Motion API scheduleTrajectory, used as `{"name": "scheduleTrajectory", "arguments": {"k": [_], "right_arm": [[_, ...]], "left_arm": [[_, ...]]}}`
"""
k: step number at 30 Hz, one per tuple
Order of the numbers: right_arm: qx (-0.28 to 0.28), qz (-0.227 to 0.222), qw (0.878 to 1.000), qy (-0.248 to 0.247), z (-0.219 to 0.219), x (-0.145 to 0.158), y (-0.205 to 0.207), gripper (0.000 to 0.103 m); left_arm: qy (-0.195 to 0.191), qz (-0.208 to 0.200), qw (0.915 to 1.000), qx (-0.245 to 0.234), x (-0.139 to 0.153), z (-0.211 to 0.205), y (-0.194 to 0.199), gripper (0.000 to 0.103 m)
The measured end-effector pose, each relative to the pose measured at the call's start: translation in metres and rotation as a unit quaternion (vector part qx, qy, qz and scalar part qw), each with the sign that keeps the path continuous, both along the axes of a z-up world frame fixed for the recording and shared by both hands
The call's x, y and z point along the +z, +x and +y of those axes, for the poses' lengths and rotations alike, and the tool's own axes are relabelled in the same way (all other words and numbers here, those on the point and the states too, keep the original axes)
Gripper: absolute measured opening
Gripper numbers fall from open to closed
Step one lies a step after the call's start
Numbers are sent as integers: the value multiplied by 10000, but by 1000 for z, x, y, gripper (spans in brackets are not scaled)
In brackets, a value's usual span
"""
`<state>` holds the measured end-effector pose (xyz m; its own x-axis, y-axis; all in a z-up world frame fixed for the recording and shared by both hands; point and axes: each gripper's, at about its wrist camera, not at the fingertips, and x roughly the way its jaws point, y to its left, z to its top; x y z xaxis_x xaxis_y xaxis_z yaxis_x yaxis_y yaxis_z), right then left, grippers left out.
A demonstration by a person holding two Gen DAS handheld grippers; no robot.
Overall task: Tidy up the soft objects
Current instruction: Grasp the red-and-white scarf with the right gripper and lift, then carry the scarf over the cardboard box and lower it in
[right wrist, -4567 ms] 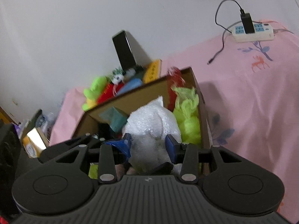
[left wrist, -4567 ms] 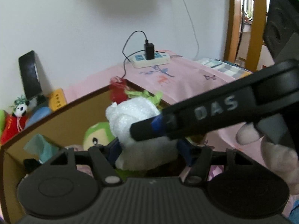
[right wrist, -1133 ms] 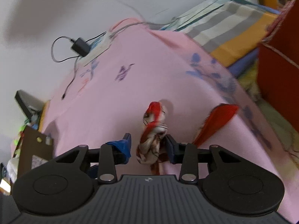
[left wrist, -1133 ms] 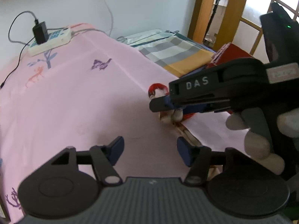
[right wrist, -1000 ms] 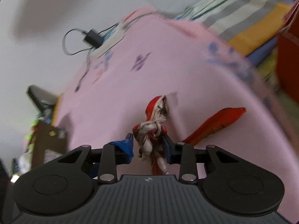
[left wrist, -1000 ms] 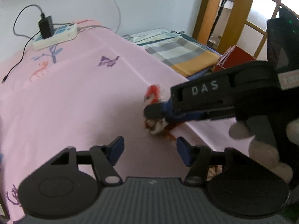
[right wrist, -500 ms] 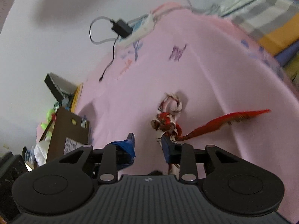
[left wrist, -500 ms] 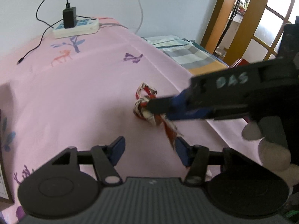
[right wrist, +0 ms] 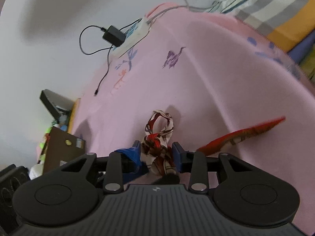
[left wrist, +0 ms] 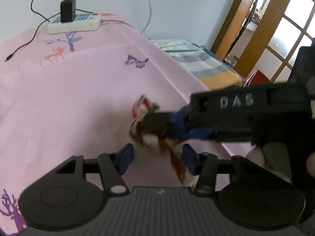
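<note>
Right wrist view: the right gripper (right wrist: 156, 154) pinches the knotted red-and-white scarf (right wrist: 158, 137) between its blue pads, low over the pink bedsheet (right wrist: 206, 82). The left gripper (left wrist: 157, 157) is spread wide just near of it, empty. A power strip (left wrist: 74, 23) lies far left by the wall.

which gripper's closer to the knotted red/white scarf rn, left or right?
Right. The right gripper has its fingers on either side of the scarf, apparently gripping it. The left gripper is open just short of it, with only the tail between its fingers.
</note>
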<state>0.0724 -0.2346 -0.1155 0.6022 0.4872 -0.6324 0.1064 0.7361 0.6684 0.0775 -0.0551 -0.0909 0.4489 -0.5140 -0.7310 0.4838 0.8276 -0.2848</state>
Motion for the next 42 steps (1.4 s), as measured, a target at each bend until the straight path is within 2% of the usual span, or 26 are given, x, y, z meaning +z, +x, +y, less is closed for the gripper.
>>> {"name": "scheduleTrajectory", "arguments": {"k": [2, 4, 5, 11, 17, 26, 29, 34, 39, 42], "right_arm": [[-9, -29, 10000, -73, 2, 1, -1, 15], [-9, -6, 10000, 70, 1, 1, -4, 13], [-6, 4, 9999, 132, 1, 2, -6, 12], [244, -182, 9993, 207, 17, 14, -22, 11], [695, -467, 9963, 184, 56, 35, -36, 11], [1257, -1113, 9836, 663, 127, 87, -34, 11], [1340, -1292, 9780, 940, 150, 106, -29, 12], [1311, -1438, 9666, 1671, 188, 131, -14, 12], [964, -1059, 9561, 2558, 218, 125, 0, 12], [720, -743, 9481, 3006, 231, 109, 5, 12]], "left_arm": [[-7, 14, 10000, 7, 0, -1, 1, 33], [-17, 29, 10000, -8, 1, 0, -1, 20], [-31, 38, 10000, -1, 2, 2, -2, 17], [-73, -158, 9998, 101, 19, 22, -20, 16], [109, -528, 9983, 223, 43, 54, -50, 15], [224, -1363, 9882, 658, 105, 126, -84, 15], [310, -1681, 9823, 769, 129, 151, -88, 15], [464, -2206, 9707, 830, 168, 197, -89, 15], [736, -2423, 9644, 759, 186, 235, -79, 15], [865, -2353, 9655, 707, 181, 251, -71, 15]]}}
